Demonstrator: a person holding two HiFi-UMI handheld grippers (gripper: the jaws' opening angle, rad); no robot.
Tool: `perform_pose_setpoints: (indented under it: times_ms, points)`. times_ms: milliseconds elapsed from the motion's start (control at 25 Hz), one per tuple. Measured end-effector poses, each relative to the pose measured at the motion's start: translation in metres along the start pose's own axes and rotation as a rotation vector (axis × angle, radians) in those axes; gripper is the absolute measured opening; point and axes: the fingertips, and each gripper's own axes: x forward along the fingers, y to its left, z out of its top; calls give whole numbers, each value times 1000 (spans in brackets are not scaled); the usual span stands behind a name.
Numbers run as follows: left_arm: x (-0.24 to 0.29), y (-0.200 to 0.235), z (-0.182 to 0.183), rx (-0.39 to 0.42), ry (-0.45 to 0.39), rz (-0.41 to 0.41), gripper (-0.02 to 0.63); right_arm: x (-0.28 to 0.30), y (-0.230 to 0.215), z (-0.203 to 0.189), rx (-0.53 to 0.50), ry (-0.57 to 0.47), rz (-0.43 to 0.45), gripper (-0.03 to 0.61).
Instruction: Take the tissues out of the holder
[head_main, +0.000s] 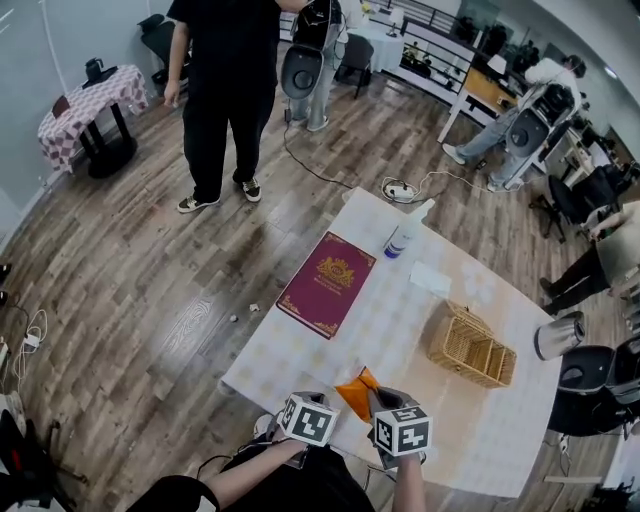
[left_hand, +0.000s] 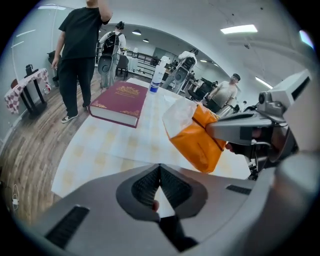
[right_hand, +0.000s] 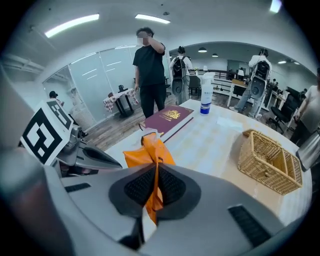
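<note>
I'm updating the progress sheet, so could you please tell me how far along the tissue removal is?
Done: the orange tissue pack is out of the wicker holder, which looks empty. In hand: the right tool is shut on the pack, over the near edge of the table; the left tool is shut and empty. Left: probably just setting the pack down.

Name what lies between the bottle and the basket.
A flat white sheet, perhaps a tissue, lies between the bottle and the basket; the head view shows it plainly.
</note>
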Motion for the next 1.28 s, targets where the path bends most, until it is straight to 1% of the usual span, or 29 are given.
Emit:
perform_pose_setpoints:
  times_ms: [320,680,880,1000,1120,1280]
  points:
    - [-38,50,-29,-32,-20,15,6,25,77,0,-14,20,35,14]
    - [-73,89,-72,-85,-25,36,6,39,140,-5,-33,34,71,14]
    - [-86,99,-86,-116,-42,70,6,43,162,-8,-66,42,107,14]
    - [-94,102,-94,-162,-54,76,6,44,173,-9,-92,51,126,14]
    - [-104,102,-102,-203,-69,99,6,43,182,-10,-104,55,133,14]
    - [-115,104,-118,-262,-101,153,6,39,192,-15,-120,52,166,14]
